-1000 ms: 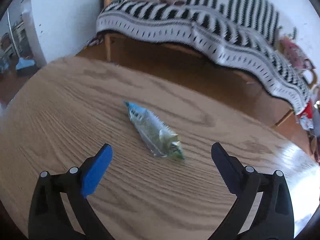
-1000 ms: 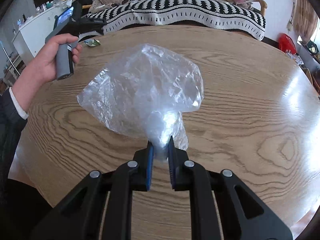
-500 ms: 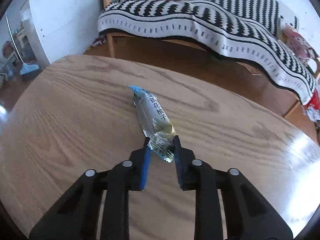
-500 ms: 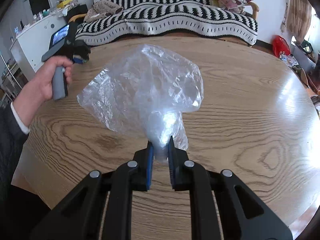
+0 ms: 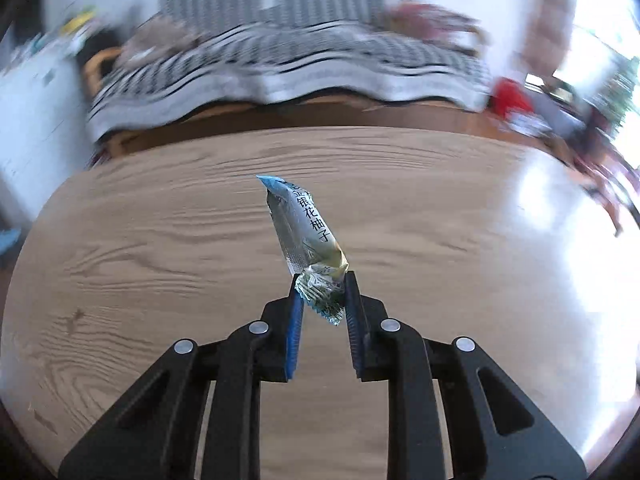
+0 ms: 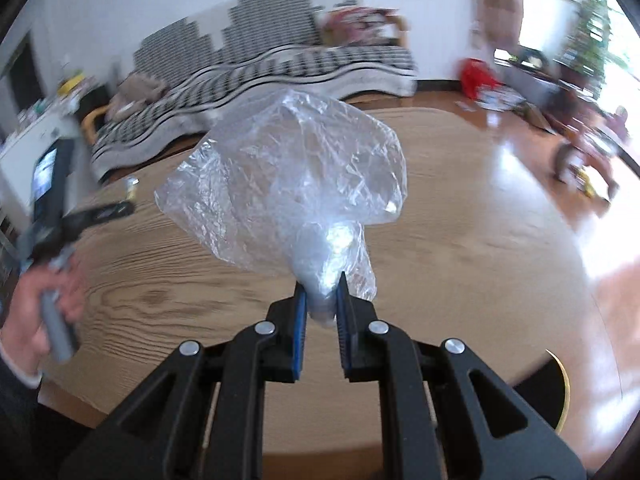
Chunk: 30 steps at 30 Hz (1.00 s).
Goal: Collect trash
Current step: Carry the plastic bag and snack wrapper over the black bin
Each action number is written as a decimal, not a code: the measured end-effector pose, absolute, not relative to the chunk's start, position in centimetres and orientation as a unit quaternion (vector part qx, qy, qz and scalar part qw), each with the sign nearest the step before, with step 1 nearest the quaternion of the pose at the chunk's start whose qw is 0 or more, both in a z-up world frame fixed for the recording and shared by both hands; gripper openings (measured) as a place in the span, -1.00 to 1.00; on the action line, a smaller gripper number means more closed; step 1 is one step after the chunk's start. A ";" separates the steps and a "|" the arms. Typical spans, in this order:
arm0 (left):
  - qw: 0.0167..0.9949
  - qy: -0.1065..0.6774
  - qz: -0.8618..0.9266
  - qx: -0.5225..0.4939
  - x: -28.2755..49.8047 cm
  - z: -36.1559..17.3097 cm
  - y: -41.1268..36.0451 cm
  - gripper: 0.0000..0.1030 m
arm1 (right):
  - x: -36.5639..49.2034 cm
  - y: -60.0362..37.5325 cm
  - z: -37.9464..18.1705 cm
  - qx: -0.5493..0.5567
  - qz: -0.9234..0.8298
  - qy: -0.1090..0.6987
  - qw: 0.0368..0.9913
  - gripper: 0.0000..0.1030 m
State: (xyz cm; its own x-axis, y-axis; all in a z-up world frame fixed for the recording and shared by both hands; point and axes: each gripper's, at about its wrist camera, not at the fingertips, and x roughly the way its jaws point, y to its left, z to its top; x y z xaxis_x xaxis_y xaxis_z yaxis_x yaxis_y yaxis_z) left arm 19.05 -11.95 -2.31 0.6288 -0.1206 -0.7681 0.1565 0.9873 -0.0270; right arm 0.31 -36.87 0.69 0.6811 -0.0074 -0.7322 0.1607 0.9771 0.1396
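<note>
Trash here is a crinkled snack wrapper (image 5: 306, 232) with a blue tip and printed characters, its lower end pinched between the blue pads of the left gripper (image 5: 320, 294) at the centre of the left wrist view, the rest sticking up and to the left above the wooden table (image 5: 160, 240) — clear of the surface. At the centre of the right wrist view the right gripper (image 6: 321, 294) is closed tight on the gathered neck of a clear plastic bag (image 6: 288, 188), which billows upward above its fingertips. At that frame's left edge a hand (image 6: 32, 312) grips a grey handle — blurred.
</note>
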 end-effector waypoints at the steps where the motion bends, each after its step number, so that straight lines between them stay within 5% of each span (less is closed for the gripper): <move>1: 0.903 0.418 -0.098 0.025 17.9 -1.8 -13.3 -0.63 | -0.8 -38.6 0.7 0.103 -0.065 0.396 0.910 -0.73; 11: 0.863 0.344 -0.352 0.114 1.7 1.4 -32.9 -0.62 | -12.6 -54.8 -0.5 0.168 -0.229 0.387 0.877 -0.73; 21: 0.767 0.419 -0.466 0.140 -7.9 -6.7 -49.3 -0.62 | -16.7 -64.5 -5.5 0.230 -0.269 0.459 0.815 -0.73; 30: 0.736 0.466 -0.467 0.149 -9.8 -11.9 -53.2 -0.62 | -15.9 -67.2 -11.8 0.272 -0.259 0.535 0.757 -0.73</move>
State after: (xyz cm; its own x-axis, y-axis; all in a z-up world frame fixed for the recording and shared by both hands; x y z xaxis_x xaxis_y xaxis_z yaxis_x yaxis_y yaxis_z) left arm -9.78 -53.18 -11.91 0.1286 -0.5487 -0.8260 0.8269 0.5191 -0.2161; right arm -15.91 -67.17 -11.81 0.2933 -0.1000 -0.9508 0.6829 0.7178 0.1352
